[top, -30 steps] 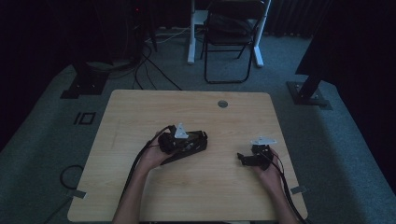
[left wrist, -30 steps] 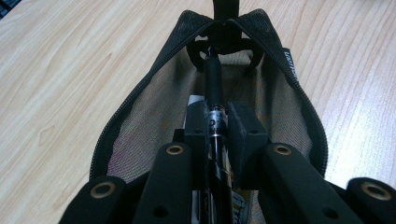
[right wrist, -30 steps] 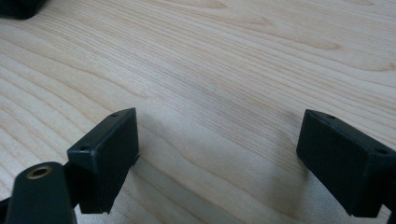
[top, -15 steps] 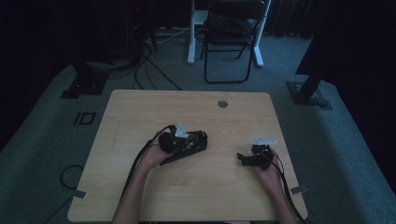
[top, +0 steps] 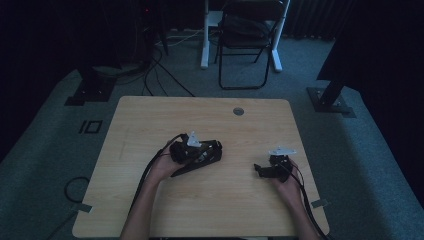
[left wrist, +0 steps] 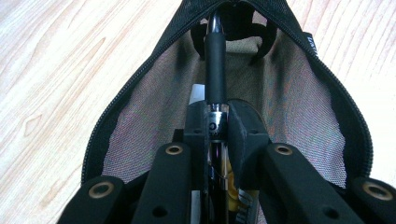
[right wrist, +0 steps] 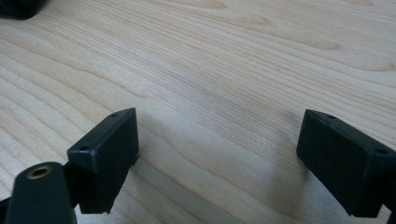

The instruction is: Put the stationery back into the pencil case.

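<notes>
A black mesh pouch (left wrist: 299,107) lies open on the wooden table (top: 150,125), its zipper edge spread wide. My left gripper (left wrist: 217,126) is shut on a black pen (left wrist: 215,70) whose far end reaches inside the pouch. From above, the left gripper (top: 192,150) sits at the table's middle, right over the pouch (top: 210,154). My right gripper (top: 260,170) rests low near the table's right side, apart from the pouch. Its jaws (right wrist: 219,154) stand wide open over bare wood, nothing between them.
A round cable hole (top: 238,111) sits near the table's far edge. A folding chair (top: 247,30) and stand bases (top: 330,97) are on the carpet beyond. Cables trail off the front edge from both grippers. A dark object (right wrist: 18,7) shows at the top left corner of the right gripper view.
</notes>
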`<act>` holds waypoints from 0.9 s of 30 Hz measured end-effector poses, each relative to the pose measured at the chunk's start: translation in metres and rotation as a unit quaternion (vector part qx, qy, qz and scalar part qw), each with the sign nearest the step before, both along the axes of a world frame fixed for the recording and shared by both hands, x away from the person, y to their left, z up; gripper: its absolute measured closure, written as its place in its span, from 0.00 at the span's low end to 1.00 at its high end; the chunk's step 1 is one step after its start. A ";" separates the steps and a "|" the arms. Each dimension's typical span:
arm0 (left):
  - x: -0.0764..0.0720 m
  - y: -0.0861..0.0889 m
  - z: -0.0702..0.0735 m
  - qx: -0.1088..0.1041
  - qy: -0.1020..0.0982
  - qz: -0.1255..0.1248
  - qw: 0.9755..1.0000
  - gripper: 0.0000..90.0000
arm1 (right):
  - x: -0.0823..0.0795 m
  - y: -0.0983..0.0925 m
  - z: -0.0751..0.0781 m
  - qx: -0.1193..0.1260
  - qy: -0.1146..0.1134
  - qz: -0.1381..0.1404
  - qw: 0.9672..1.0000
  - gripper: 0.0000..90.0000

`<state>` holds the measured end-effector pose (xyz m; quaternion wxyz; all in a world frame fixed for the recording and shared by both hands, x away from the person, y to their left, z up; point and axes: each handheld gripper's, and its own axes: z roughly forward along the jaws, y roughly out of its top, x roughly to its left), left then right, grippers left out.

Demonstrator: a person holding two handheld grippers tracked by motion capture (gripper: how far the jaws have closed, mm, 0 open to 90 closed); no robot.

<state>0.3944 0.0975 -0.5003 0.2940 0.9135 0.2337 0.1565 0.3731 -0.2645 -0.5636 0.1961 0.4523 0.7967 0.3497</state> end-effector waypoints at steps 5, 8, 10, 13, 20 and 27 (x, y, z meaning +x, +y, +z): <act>0.000 0.000 0.000 -0.001 0.001 0.000 1.000 0.87 | 0.000 0.000 0.000 0.000 0.000 0.000 1.000 0.14; 0.000 0.000 0.000 -0.001 0.003 -0.001 1.000 0.87 | 0.000 0.000 0.000 0.000 0.000 0.000 1.000 0.14; 0.000 0.000 -0.001 0.000 0.004 -0.002 1.000 0.86 | 0.000 0.000 0.000 0.000 0.000 0.000 1.000 0.14; 0.001 0.000 -0.001 0.000 0.006 -0.003 1.000 0.85 | 0.000 0.000 0.000 0.000 0.000 0.000 1.000 0.14; -0.001 0.001 0.000 -0.006 0.009 -0.004 1.000 0.74 | 0.000 0.000 0.000 0.000 0.000 0.000 1.000 0.14; -0.007 0.001 0.004 -0.009 0.003 -0.007 1.000 0.70 | 0.000 0.000 0.000 0.000 0.000 0.000 1.000 0.14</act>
